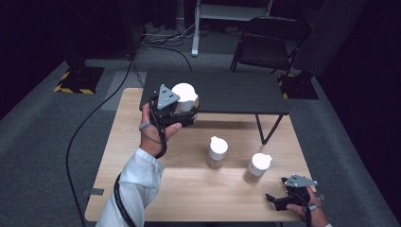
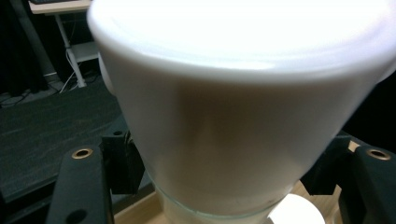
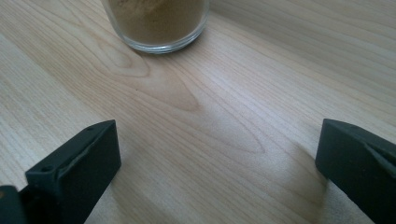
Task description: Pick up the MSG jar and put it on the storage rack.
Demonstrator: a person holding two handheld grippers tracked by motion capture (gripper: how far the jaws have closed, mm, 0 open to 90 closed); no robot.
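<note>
Left claw (image 1: 185, 112) clamps a white-lidded jar (image 1: 185, 97) above the desk (image 1: 142, 189) at eleven o'clock; right claw (image 1: 276, 199), jaws apart, rests at five o'clock.

- one jar (image 1: 185, 97) held above the desk's (image 1: 189, 198) far left part
- two jars (image 1: 217, 152) (image 1: 257, 168) stand side by side near the desk's middle
- chair (image 1: 269, 45) behind the desk

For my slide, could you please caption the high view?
Left claw holds a white-lidded jar above the wooden table; two more jars stand beside the open right claw.
</note>
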